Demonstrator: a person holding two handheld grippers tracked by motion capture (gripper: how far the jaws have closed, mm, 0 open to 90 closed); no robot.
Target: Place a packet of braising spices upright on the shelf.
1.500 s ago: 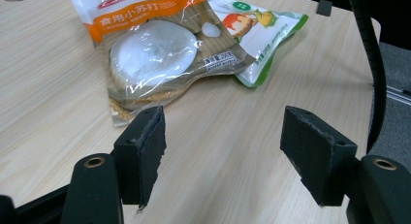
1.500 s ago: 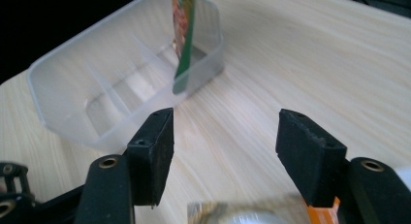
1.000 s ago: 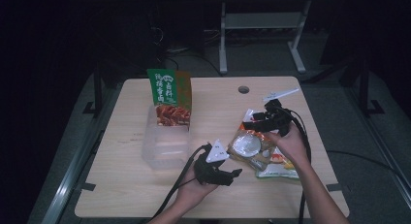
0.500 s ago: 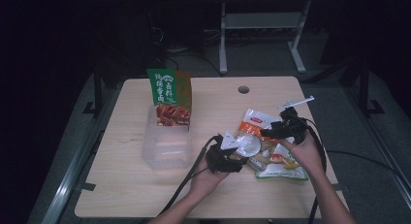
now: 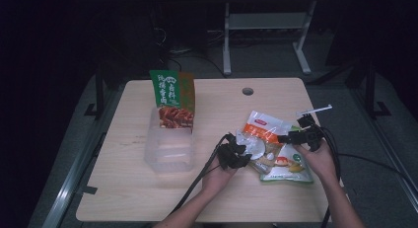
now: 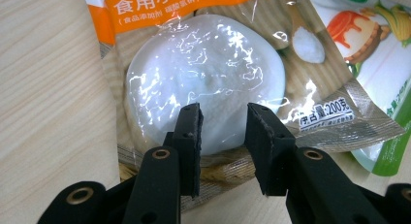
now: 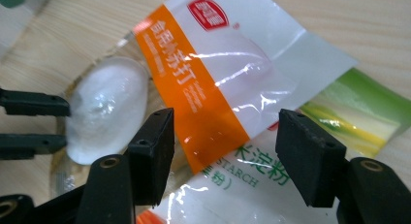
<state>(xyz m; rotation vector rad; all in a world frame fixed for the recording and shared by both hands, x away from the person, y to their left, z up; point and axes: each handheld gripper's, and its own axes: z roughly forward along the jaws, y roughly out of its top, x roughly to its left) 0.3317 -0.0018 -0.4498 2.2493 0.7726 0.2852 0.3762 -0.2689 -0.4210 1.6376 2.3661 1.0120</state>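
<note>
Orange-banded powder pouch (image 6: 203, 83): lies on the wooden table (image 5: 148, 198), overlapping the green starch packet (image 7: 339, 112).
Left gripper (image 6: 224, 146): jaws just narrowed, straddling the pouch's bulging near end; contact unclear.
Right gripper (image 7: 225, 156): jaws spread, hovering over both packets.

A green and orange food box (image 5: 173, 98) stands upright in the far end of a clear plastic tub (image 5: 169, 150) on the left part of the wooden counter (image 5: 133, 193). A round hole (image 5: 247, 91) sits near the counter's far edge. Beyond it stands a grey metal frame (image 5: 266, 35) on the floor.
</note>
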